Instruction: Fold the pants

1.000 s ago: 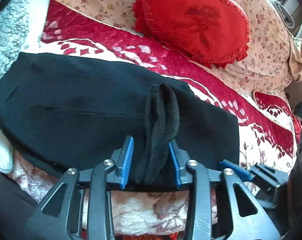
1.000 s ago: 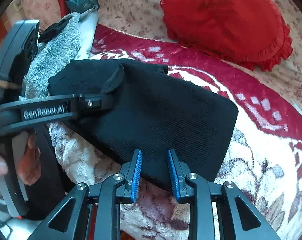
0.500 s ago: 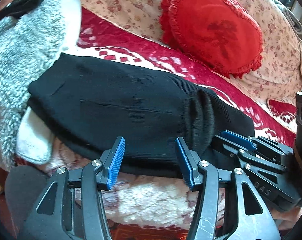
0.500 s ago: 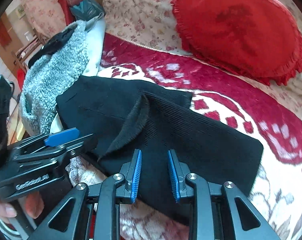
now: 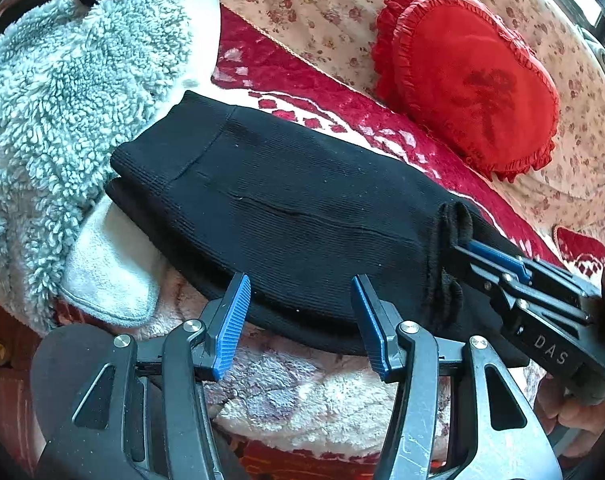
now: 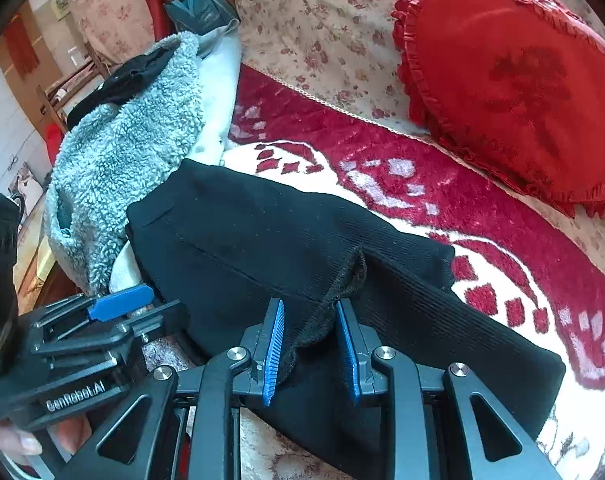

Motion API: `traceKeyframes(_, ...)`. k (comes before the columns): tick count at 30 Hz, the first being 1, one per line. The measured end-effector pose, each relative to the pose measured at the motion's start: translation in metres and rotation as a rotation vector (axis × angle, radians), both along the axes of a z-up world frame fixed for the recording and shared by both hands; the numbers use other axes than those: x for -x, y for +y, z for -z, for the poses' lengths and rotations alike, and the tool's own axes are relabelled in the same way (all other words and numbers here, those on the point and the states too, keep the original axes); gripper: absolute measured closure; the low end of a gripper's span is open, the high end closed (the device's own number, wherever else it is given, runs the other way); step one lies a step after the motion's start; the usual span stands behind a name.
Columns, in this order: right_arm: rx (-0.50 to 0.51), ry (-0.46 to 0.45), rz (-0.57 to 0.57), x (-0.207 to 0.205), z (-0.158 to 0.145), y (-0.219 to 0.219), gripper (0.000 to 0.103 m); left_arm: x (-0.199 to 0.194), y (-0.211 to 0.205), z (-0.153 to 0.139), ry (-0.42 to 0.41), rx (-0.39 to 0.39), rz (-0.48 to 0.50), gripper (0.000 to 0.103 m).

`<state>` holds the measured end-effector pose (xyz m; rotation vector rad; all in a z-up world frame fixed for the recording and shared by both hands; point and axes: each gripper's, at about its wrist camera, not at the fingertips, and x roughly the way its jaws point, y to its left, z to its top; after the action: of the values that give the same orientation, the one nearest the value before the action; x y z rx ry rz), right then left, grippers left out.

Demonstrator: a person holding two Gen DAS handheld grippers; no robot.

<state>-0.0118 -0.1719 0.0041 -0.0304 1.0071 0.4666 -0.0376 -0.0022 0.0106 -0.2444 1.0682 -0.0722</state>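
Pinching a raised ridge of the black pants (image 6: pixel 262 248), the right gripper (image 6: pixel 308 344) sits nearer; the left gripper (image 5: pixel 300 320) gapes, empty, at their near long edge.

Pants (image 5: pixel 286 216) black, fine rib knit. Blanket (image 6: pixel 402 184) deep red w/ cream motifs. Pillow (image 5: pixel 474 80) bright red, ruffled edge, dark print. Sheet (image 5: pixel 322 4) beige floral. Fleece (image 5: pixel 62 92) pale grey-blue. Gripper pads (image 5: pixel 228 320) blue.

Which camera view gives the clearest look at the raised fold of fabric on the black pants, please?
The right wrist view: the raised fold runs straight into the right claw, between its blue pads. The left wrist view shows the same fold only side-on near the frame's right, partly behind the right claw.
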Motion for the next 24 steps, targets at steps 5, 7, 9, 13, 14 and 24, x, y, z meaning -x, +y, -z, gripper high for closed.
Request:
traceKeyframes(5,0.017,0.032,0.000,0.001,0.016,-0.003,0.077,-0.001,-0.002,0.003,0.011,0.009,0.002,0.047)
traceKeyframes(7,0.021,0.031,-0.001,0.001,0.013,-0.001,0.077,-0.001,-0.001,0.002,0.014,0.009,0.000,0.047)
traceKeyframes(9,0.009,0.024,-0.010,0.000,0.006,0.001,0.077,-0.001,0.003,0.001,0.021,0.026,-0.009,0.047)
traceKeyframes(13,-0.040,-0.003,-0.042,-0.007,-0.008,0.012,0.070,0.002,0.024,-0.005,0.012,0.080,-0.066,0.033)
traceKeyframes(14,-0.050,-0.005,-0.053,-0.010,-0.010,0.017,0.066,0.002,0.030,-0.006,0.009,0.096,-0.085,0.029)
traceKeyframes(24,-0.066,0.046,-0.141,-0.047,0.004,0.074,0.064,-0.002,0.066,0.007,0.061,0.120,-0.203,0.029)
